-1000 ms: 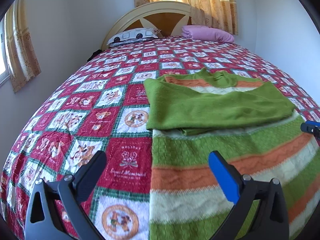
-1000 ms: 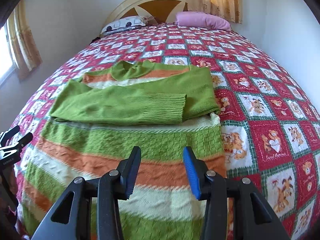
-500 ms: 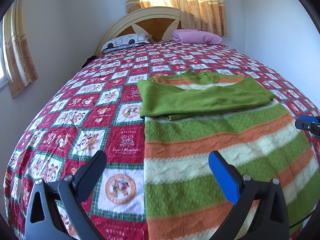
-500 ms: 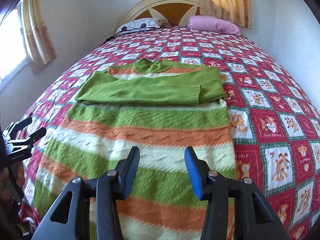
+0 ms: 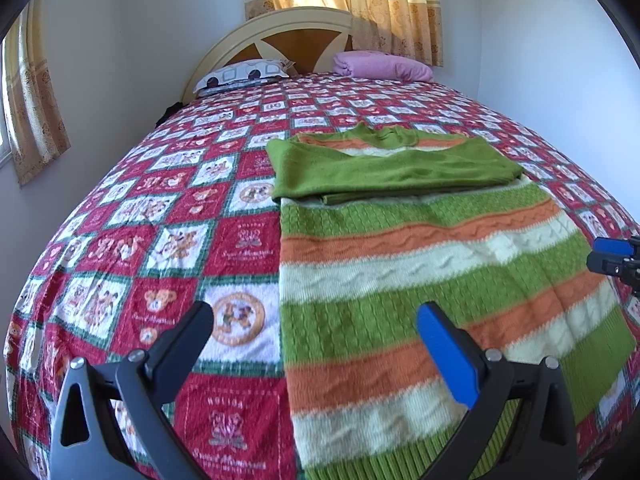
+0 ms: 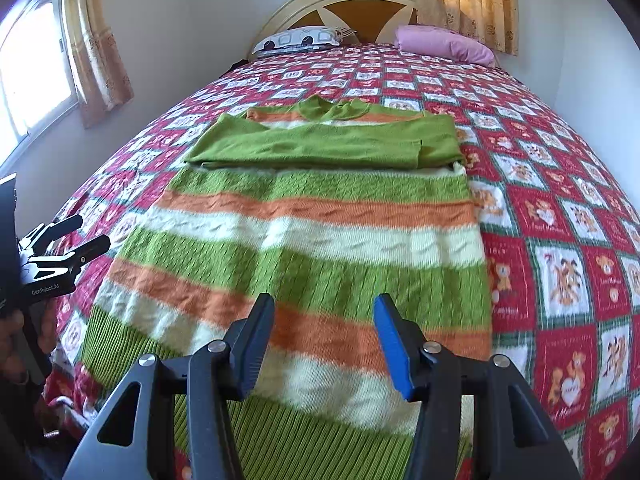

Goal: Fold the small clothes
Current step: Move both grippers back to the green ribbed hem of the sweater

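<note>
A green, orange and cream striped sweater (image 5: 420, 264) lies flat on the bed, both green sleeves (image 5: 392, 170) folded across its chest. It also shows in the right wrist view (image 6: 304, 240), its ribbed hem near me. My left gripper (image 5: 314, 330) is open and empty, above the sweater's lower left edge. My right gripper (image 6: 324, 326) is open and empty, above the lower middle of the sweater. Each gripper shows at the edge of the other's view, the right one (image 5: 616, 258) and the left one (image 6: 60, 240).
The bed has a red, white and green patchwork quilt (image 5: 160, 216). A patterned pillow (image 5: 244, 74) and a pink pillow (image 5: 380, 65) lie at the headboard (image 5: 280, 36). Walls stand on both sides, with curtained windows (image 6: 36, 68).
Both grippers have pulled back toward the foot of the bed, so more of the sweater's lower part and hem is in view. The sweater has not moved. The right gripper has opened wider.
</note>
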`<move>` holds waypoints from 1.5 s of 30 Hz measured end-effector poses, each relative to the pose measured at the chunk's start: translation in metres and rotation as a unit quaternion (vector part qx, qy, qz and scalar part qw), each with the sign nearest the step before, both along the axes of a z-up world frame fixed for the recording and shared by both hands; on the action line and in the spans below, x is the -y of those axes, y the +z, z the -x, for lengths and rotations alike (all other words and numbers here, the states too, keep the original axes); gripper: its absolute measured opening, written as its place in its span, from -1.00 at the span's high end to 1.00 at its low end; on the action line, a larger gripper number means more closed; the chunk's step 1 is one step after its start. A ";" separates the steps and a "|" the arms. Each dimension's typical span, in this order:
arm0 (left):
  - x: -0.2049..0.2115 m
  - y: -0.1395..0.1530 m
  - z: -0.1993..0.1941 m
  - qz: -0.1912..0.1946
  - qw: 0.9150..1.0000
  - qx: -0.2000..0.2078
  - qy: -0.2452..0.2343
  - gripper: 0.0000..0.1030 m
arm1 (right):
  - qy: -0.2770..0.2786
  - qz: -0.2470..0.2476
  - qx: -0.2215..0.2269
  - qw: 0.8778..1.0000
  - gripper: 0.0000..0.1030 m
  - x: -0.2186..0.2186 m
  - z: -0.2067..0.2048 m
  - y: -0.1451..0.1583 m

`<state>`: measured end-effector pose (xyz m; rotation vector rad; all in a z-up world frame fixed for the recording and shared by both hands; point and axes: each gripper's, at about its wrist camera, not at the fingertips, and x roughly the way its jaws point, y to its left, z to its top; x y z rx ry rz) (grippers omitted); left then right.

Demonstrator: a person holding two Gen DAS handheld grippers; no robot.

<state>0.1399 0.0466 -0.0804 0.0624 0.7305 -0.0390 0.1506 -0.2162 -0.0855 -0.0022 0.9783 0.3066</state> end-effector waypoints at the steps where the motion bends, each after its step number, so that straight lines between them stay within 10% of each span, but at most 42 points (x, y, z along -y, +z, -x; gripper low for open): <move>1: 0.000 -0.001 0.004 0.000 1.000 -0.001 -0.001 -1.00 | 0.000 0.000 -0.001 1.000 -0.03 0.000 0.003 0.000; 33: -0.021 -0.030 0.074 0.032 0.998 -0.061 -0.014 -1.00 | -0.013 0.001 -0.046 0.999 -0.05 0.018 0.076 -0.022; 45: -0.018 -0.048 0.080 0.096 0.989 -0.107 -0.042 -0.27 | -0.060 -0.005 -0.059 0.996 -0.05 0.057 0.073 -0.025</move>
